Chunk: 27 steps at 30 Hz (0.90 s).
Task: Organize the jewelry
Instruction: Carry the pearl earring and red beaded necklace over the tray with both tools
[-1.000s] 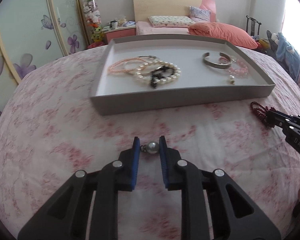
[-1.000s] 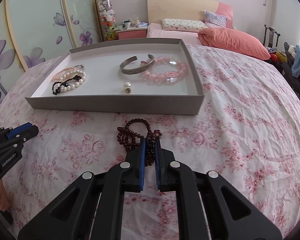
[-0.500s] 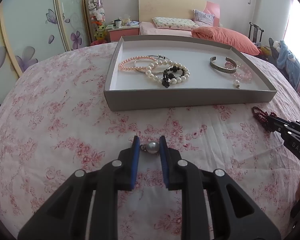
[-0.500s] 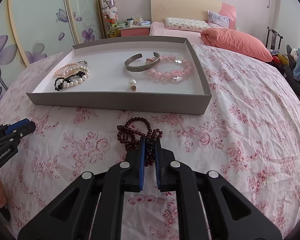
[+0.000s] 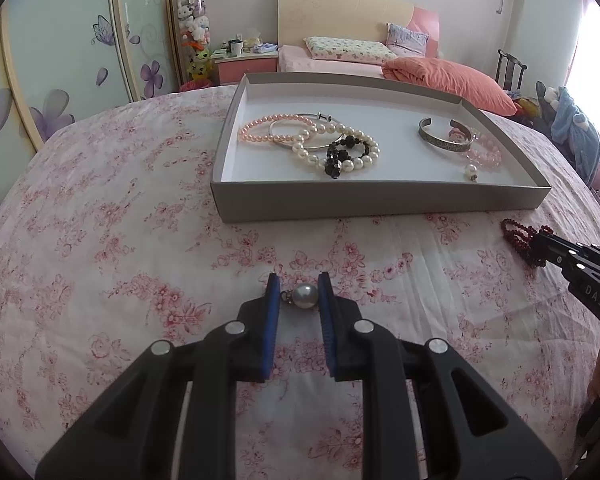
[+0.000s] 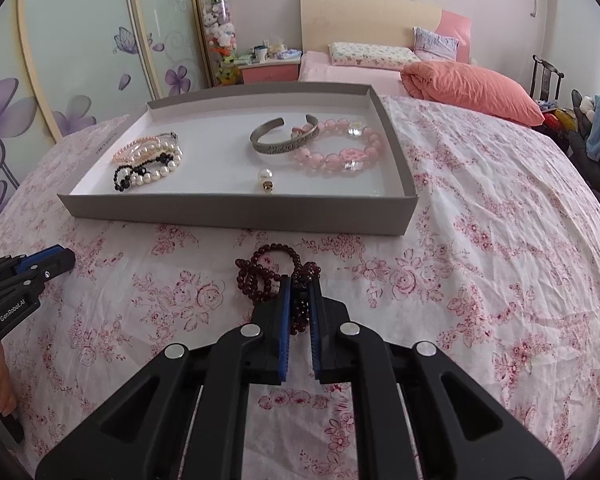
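My left gripper (image 5: pixel 299 285) is shut on a pearl earring (image 5: pixel 304 297) and holds it above the floral bedspread, in front of the grey tray (image 5: pixel 380 200). My right gripper (image 6: pixel 300 285) is shut on a dark red bead bracelet (image 6: pixel 265 270), which hangs partly onto the bedspread in front of the tray (image 6: pixel 236 212). The tray holds pearl and black bead bracelets (image 5: pixel 340 152), a pink pearl strand (image 5: pixel 260 130), a silver cuff (image 6: pixel 284 140), a pink bead bracelet (image 6: pixel 340 152) and a second pearl earring (image 6: pixel 265 178).
The right gripper shows at the right edge of the left wrist view (image 5: pixel 572 260); the left gripper shows at the left edge of the right wrist view (image 6: pixel 24 276). A bed with an orange pillow (image 6: pixel 472 90) and a nightstand (image 6: pixel 268 68) stand beyond.
Both grippers have risen and pulled back a little from the tray, each still holding its piece. The tray now looks farther and more from above.
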Motion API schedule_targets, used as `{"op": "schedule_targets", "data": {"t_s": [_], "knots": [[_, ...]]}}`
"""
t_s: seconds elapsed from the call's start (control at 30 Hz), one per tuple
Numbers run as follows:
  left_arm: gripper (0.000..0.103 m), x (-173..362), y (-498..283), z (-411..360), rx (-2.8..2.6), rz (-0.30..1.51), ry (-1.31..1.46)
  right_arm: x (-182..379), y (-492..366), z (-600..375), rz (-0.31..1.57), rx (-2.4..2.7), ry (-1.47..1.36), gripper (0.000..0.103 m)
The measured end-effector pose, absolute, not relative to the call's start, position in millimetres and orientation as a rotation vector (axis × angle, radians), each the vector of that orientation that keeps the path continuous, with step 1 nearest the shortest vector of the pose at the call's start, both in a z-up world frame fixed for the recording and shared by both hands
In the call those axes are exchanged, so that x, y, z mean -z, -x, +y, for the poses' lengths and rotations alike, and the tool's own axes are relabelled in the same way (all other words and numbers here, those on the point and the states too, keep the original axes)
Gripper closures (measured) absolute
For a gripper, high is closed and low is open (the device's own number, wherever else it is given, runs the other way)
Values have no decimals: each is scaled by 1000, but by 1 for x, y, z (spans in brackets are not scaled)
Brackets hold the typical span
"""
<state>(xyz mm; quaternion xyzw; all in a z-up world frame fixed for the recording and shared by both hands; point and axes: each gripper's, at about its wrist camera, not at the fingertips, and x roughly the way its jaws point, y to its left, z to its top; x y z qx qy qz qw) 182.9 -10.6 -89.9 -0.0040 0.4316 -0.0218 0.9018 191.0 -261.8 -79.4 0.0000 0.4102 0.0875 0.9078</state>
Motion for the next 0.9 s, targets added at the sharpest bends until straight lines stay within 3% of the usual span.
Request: {"op": "schedule_targets", "data": {"t_s": [0.9], "knots": [[83, 35, -154, -25, 49, 601, -43, 17, -168, -255, 585, -222, -55, 94]]}}
